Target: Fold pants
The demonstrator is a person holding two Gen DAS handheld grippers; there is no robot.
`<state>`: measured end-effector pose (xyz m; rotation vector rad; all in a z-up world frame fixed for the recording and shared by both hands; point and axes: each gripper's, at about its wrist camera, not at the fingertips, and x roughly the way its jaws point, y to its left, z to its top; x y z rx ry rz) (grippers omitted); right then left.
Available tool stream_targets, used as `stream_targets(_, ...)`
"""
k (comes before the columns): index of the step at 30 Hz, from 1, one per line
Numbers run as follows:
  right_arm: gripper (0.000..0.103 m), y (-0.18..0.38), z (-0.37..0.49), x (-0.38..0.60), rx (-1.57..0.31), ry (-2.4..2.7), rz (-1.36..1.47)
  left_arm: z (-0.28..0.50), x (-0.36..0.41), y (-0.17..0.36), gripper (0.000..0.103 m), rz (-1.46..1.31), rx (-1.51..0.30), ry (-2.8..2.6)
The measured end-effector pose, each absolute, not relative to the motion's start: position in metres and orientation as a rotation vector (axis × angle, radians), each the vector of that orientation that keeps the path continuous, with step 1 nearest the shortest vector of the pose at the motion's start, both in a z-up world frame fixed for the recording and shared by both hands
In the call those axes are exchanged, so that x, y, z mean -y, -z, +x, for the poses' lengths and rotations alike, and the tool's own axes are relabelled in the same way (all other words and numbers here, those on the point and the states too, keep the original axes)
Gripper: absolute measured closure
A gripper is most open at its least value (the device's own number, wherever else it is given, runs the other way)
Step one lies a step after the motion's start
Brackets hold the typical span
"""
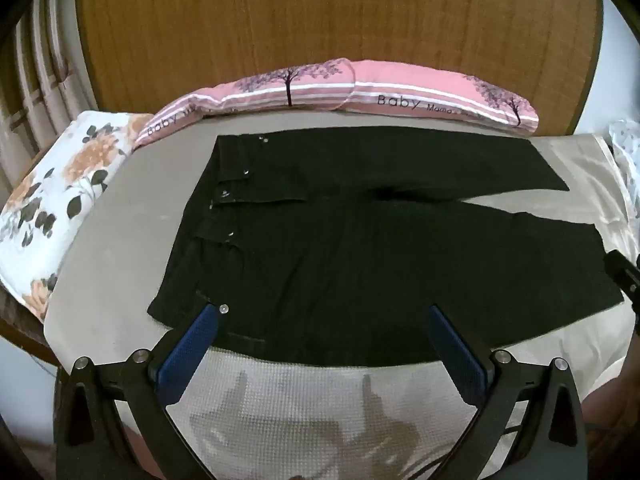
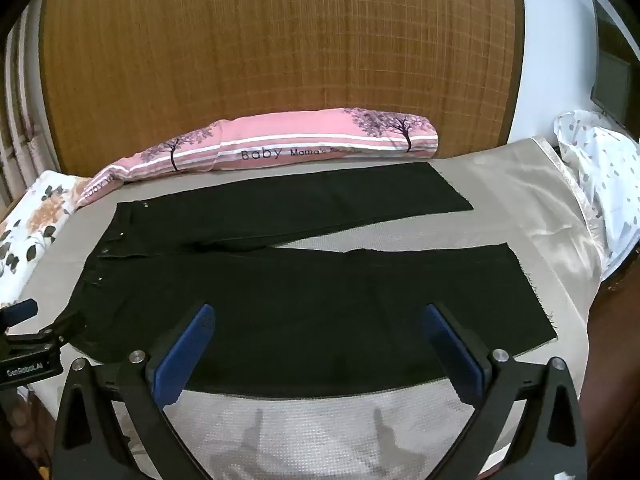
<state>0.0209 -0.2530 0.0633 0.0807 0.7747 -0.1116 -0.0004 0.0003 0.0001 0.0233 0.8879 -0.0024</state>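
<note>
Black pants (image 1: pixel 360 248) lie flat on a grey-beige cloth (image 1: pixel 120 240), waistband at the left, both legs spread toward the right. In the right wrist view the pants (image 2: pixel 320 300) show whole, with a gap between the legs. My left gripper (image 1: pixel 322 316) is open, hovering over the near edge of the pants by the waist. My right gripper (image 2: pixel 320 316) is open, hovering over the near leg. The left gripper also shows at the left edge of the right wrist view (image 2: pixel 28 320). The right gripper shows at the right edge of the left wrist view (image 1: pixel 624 272).
A pink striped bolster (image 2: pixel 280 148) lies along the far side against a wooden headboard (image 2: pixel 280 60). A floral pillow (image 1: pixel 52 200) sits at the left. A white spotted cloth (image 2: pixel 600 168) lies at the right. A dark screen (image 2: pixel 612 80) hangs on the right wall.
</note>
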Motion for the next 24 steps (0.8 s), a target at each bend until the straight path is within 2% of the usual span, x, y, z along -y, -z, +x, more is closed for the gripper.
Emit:
stream_targets(10,0.0,-0.056,0.019,0.265,-0.778,0.106,0.09,0.007,-0.009,0.023,0.0,-0.014,-0.959,0.009)
stream_targets(24,0.0,-0.047,0.035,0.26,-0.802,0.118,0.102,0.012,-0.015,0.034,0.0,0.024,-0.952,-0.044)
